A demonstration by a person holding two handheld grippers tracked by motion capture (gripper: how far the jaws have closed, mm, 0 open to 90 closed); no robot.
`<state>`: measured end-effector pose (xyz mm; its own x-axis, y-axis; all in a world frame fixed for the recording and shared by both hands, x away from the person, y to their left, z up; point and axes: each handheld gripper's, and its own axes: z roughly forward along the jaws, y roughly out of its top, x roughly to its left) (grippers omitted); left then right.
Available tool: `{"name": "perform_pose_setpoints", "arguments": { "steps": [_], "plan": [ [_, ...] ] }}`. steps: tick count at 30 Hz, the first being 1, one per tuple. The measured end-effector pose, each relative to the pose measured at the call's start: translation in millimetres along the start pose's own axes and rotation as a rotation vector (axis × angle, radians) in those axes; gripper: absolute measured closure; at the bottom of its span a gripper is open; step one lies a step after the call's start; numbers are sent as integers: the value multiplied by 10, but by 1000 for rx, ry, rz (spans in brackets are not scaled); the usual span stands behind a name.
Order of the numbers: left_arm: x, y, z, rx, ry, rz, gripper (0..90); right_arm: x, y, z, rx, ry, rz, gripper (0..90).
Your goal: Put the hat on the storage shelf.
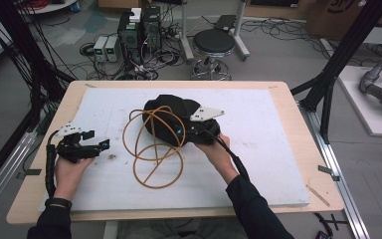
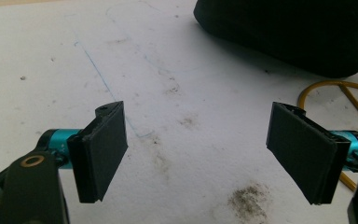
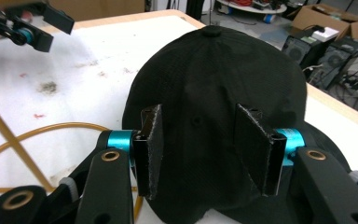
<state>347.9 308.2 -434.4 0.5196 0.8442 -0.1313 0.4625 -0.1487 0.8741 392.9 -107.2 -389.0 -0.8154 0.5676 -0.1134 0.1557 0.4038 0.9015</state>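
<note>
Right gripper (image 3: 198,149): jaws parted, standing one to each side of the rear of the crown of a black baseball cap (image 3: 214,88). Nothing is pinched between the pads; cloth shows in the gap and no fold is drawn up, so I read this as released, poised at the cap and not yet gripping. In the high view the right gripper (image 1: 189,130) sits at the near side of the cap (image 1: 166,107), toward the middle of the tabletop.

Cap: lies crown up on the white foam sheet (image 1: 258,149) that covers the tabletop, a little toward the far edge from centre. The top button points away from the right gripper.

Orange cord (image 1: 151,149): loose loops on the sheet, overlapping the near left side of the cap and running toward the near edge. Whether it passes under the cap I cannot tell.

Left gripper (image 1: 95,141): near the left edge, jaws wide apart, empty, well apart from the cap. Its own view shows bare, stained foam between the pads, with the cap at top right.

Progress, as a judgement: early. Approach to the cap made; grasp, lift and any placing are all left.
</note>
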Motion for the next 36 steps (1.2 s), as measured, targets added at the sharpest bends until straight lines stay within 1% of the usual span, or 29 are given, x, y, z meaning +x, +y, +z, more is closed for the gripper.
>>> {"name": "perform_pose_setpoints", "arguments": {
  "steps": [3, 5, 6, 7, 8, 9, 10, 11, 14, 18, 19, 24, 26, 28, 29, 30, 31, 33, 34, 35, 36],
  "plan": [
    [-2, 0, -7, -2, 0, -3, 201, 51, -4, 64, -1, -29, -42, 528],
    [-1, -1, -7, -1, -1, -4, 201, 52, -12, 103, -8, -48, -48, 528],
    [1, -1, -8, 1, -1, -3, 201, 55, -18, 122, -6, -57, -40, 528],
    [1, -1, -8, 1, -1, -3, 201, 55, -18, 122, -6, -57, -40, 528],
    [1, -2, -7, 1, -1, -3, 201, 52, -27, 149, -4, -67, -47, 527],
    [1, -2, -7, 2, -1, -3, 200, 45, -45, 184, -5, -73, -45, 545],
    [2, -2, -6, 2, -2, -4, 200, 45, -45, 184, -5, -73, -45, 545],
    [2, -3, -5, 2, -1, -5, 200, 35, -43, 190, -9, -94, -54, 584],
    [1, -5, -1, 4, -4, -6, 201, 19, -54, 196, -1, -87, -53, 609],
    [1, -4, -4, 1, -4, -7, 201, 14, -58, 200, -1, -77, -43, 608],
    [1, -4, -7, 0, -4, -7, 201, 9, -55, 192, -5, -69, -40, 587],
    [5, -5, -13, 1, -4, -11, 201, -2, -50, 173, -17, -52, -34, 566],
    [3, -5, -13, 3, -5, -11, 201, -35, -52, 160, -23, -48, -20, 570],
    [0, -4, -14, 4, -6, -8, 201, -72, -42, 136, -50, -49, -8, 575],
    [0, -4, -14, 4, -6, -8, 201, -72, -42, 136, -50, -49, -8, 575],
    [0, -4, -13, 3, -7, -9, 201, -106, -38, 123, -67, -52, -1, 574],
    [1, -4, -14, 3, -8, -9, 201, -106, -38, 123, -67, -52, -1, 574],
    [1, -5, -13, 4, -8, -7, 201, -163, -41, 97, -88, -48, 39, 575],
    [3, -6, -10, 6, -7, -6, 201, -175, -44, 95, -84, -55, 39, 575],
    [5, -9, -6, 7, -7, -9, 200, -219, -58, 102, -87, -61, 55, 582],
    [5, -10, -2, 9, -8, -12, 200, -219, -58, 102, -87, -61, 55, 582]
  ]
}}
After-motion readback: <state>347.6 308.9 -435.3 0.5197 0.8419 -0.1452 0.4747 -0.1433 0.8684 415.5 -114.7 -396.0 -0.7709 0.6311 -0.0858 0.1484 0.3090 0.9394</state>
